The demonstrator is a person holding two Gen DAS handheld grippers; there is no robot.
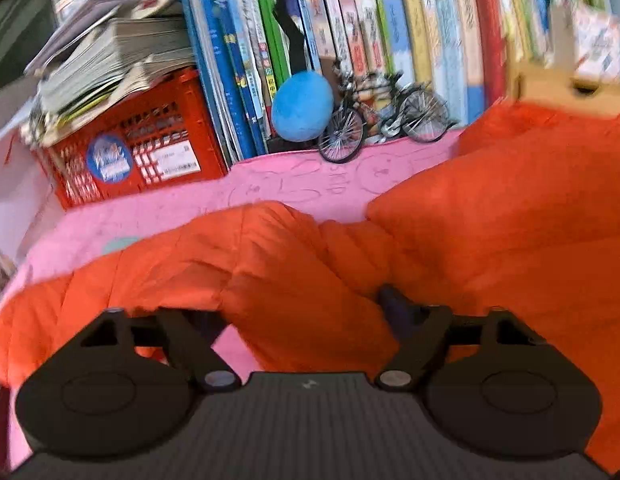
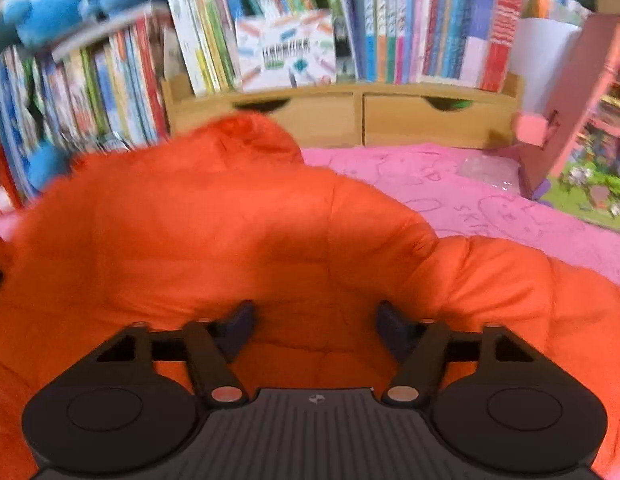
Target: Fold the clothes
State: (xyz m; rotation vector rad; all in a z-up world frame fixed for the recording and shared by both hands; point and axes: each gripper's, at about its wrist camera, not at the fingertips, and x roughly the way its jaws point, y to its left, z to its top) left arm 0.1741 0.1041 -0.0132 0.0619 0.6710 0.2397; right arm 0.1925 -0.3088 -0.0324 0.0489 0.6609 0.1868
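An orange puffer jacket (image 1: 490,240) lies bunched across the pink tabletop (image 1: 269,188). In the left wrist view a thick fold of it fills the gap of my left gripper (image 1: 301,308). The fold presses against the right fingertip (image 1: 390,298) and covers the left one, and pink table shows under it. In the right wrist view the jacket (image 2: 189,220) rises in a hump ahead. My right gripper (image 2: 314,316) stands open just over it, both fingertips bare, with fabric lying low in the gap.
A red crate (image 1: 141,156) with stacked magazines, a blue plush ball (image 1: 301,106) and a toy bicycle (image 1: 386,120) line the table's back edge below rows of books. A wooden drawer unit (image 2: 390,120) and a pink box (image 2: 570,100) stand behind bare pink tabletop (image 2: 470,200).
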